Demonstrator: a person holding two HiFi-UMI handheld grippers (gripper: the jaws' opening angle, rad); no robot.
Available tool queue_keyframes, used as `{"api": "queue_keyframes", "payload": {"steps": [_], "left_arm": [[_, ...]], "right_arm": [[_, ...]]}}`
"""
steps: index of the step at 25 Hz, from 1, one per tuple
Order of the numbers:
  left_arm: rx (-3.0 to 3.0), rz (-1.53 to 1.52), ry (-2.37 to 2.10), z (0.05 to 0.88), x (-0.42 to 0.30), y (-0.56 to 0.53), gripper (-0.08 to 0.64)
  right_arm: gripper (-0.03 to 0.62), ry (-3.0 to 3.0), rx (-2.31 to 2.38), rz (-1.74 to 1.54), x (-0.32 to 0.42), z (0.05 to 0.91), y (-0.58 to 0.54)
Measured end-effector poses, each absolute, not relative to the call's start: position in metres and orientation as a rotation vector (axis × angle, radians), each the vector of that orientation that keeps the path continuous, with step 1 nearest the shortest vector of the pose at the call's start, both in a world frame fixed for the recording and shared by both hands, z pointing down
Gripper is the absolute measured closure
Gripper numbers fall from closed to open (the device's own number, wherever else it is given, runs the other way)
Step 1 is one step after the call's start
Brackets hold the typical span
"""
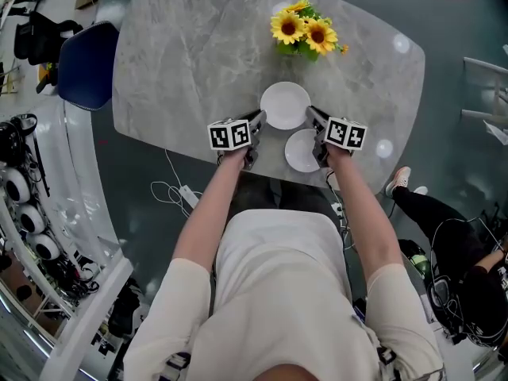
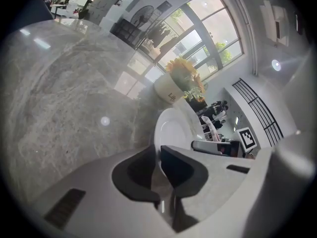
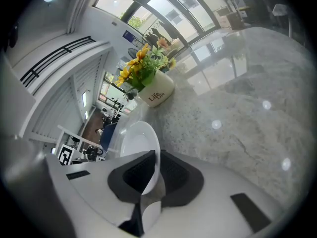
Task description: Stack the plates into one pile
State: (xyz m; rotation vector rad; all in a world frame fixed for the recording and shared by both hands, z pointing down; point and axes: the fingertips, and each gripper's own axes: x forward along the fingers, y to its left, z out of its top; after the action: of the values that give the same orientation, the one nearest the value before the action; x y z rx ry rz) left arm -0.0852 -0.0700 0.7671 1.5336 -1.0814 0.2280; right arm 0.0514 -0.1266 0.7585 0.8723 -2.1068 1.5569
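A grey marble table (image 1: 175, 70) fills the head view, with a pot of sunflowers (image 1: 305, 32) at 12 o'clock on it and two white plates towards the person's edge; the far plate (image 1: 284, 101) sits just below the flowers, near the table's middle; the near plate (image 1: 300, 155) lies just beside it at 5 o'clock, close to the table's 6 o'clock edge and partly under the right hand; the two rims look all but touching, though whether they meet cannot be told.

Both tools are on the far plate, not the near one; the left gripper (image 2: 158, 152) comes in at that plate's 8 o'clock rim and the right gripper (image 3: 156, 157) at its 4 o'clock rim, so the plate spans the gap between them; each gripper view shows the other gripper's marker cube beyond the white disc; a round plate offers no long axis, so the line that matters runs rim to rim between the two grips.

In each gripper view the jaws stand nearly together, with the thin white rim pinched between the dark pads; nothing else is held.

The coming move probably turns on that short offset towards 5 o'clock: the gripped plate needs to rise clear and travel that way to settle on the near plate, and the right hand, already above it, is the nearer of the two.
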Motion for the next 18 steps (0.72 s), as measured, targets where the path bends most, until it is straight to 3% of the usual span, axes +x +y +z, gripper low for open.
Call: {"api": "queue_keyframes", "payload": {"steps": [18], "left_arm": [[1.575,0.313,-0.989,0.758,-0.032,-0.019,0.522]], "right_arm": [[0.54,-2.05,0.949,1.55,0.108,0.751,-0.064]]}}
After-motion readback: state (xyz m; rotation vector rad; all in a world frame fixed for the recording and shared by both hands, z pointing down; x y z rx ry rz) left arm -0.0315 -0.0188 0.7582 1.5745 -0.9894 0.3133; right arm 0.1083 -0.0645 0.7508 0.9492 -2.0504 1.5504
